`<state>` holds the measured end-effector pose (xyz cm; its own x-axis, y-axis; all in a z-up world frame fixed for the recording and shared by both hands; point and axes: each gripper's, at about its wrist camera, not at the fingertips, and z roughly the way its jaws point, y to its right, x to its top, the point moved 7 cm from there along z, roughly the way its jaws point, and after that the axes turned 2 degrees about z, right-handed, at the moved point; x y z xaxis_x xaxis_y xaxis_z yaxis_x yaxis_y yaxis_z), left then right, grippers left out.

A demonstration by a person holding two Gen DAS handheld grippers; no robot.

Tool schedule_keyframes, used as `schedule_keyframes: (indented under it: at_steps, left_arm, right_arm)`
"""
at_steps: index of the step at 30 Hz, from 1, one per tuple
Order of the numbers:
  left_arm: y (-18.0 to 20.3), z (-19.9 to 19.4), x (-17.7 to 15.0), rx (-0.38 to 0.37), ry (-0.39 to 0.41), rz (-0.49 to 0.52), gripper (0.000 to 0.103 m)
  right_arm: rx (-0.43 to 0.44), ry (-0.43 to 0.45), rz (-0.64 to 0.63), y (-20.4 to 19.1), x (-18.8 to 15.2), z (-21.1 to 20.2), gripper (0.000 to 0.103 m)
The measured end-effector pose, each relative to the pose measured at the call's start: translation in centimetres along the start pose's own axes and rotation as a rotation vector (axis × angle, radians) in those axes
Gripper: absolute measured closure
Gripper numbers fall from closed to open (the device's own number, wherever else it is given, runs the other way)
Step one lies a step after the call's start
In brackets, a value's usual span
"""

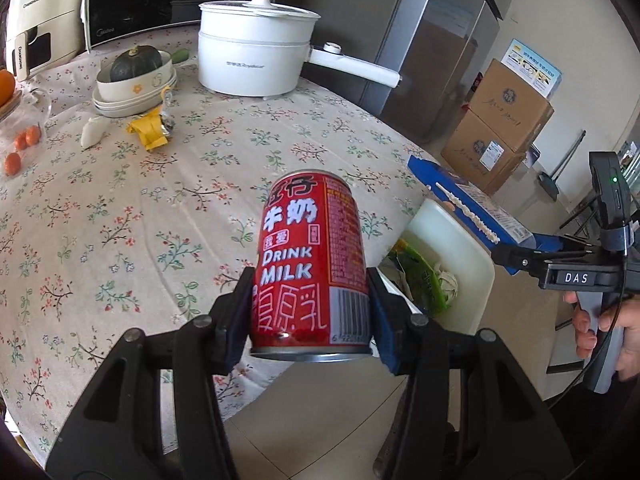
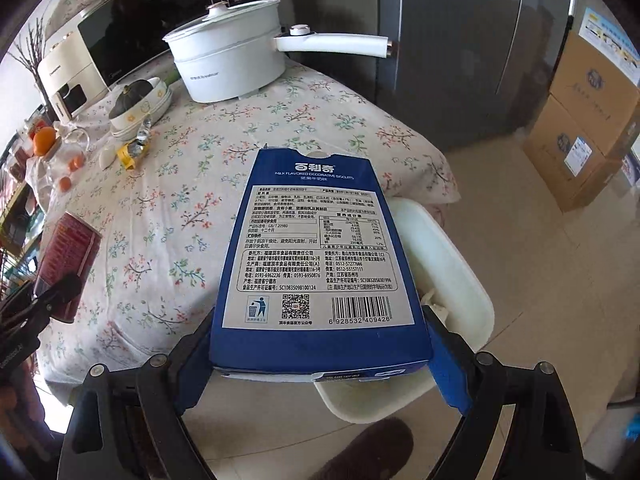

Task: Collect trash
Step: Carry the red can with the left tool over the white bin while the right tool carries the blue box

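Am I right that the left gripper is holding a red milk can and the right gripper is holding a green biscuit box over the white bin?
Not quite: the biscuit box is blue, not green, as the right wrist view shows. The rest holds: the left gripper clamps the red milk can, and the right gripper holds the box over the white bin.

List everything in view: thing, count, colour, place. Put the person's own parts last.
milk can: 1, red, held over the table edge
biscuit box: 1, blue, held over the bin
trash bin: 1, white, on the floor beside the table, trash inside
yellow wrapper: 1, yellow, on the table near the bowls
electric pot: 1, white, far side of the table
pumpkin: 1, dark green, in a cream bowl
tablecloth: 1, floral, over the table
cardboard boxes: 2, brown, stacked on the floor
left gripper: 1, black, shut on the can
right gripper: 1, black, shut on the box
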<state>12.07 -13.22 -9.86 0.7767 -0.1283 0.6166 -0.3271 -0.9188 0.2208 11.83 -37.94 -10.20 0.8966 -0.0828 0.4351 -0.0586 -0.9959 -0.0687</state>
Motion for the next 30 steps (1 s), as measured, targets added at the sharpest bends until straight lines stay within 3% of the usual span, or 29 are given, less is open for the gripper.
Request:
schedule_keyframes:
  at_steps: [9,14,22,30]
  left_arm:
    - [5.1,2.6,-1.0,-0.056,-0.052,0.098,0.049]
    - [6.6,3.9,-1.3,-0.072,-0.077,0.127,0.049]
    - [8.3,5.1,-1.7,-0.105,-0.109,0.158,0.049]
    - [10.7,6.9,-2.0,-0.136,-0.147,0.198,0.049]
  right_arm:
    - [-0.076,-0.169,0.066,6.1,-3.4,4.0,0.010]
    - [-0.085,-0.270,0.099,7.6,-4.3,7.6,0.010]
    - [-0.045,-0.293,0.139,7.3,-3.1,9.1,0.009]
    - [0.009,-0.217,0.168,8.2,-2.2,6.1,0.009]
